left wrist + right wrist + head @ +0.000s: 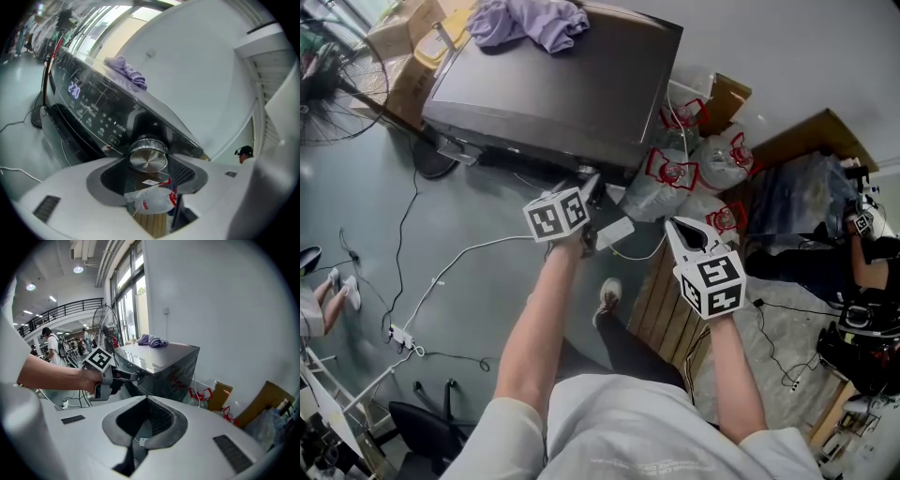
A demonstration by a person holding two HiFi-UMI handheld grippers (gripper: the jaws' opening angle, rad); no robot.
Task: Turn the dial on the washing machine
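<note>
The washing machine (553, 84) is dark grey, with a purple cloth (530, 23) lying on its lid. Its lit control panel (89, 108) slants across the left gripper view, and the round silver dial (148, 154) sits at the panel's right end. My left gripper (149, 161) reaches the machine's front (591, 183); its pads lie against both sides of the dial. My right gripper (673, 223) hangs back to the right, away from the machine, its jaws (145, 401) together with nothing in them. The right gripper view shows the left gripper (133, 376) at the machine (159, 362).
Plastic bags with red handles (675, 178) are piled beside the machine's right side, over a wooden pallet (670, 309). Cardboard boxes (412, 37) and a standing fan (337, 84) are at the left. Cables and a power strip (403, 336) cross the floor. A seated person (862, 281) is at the right.
</note>
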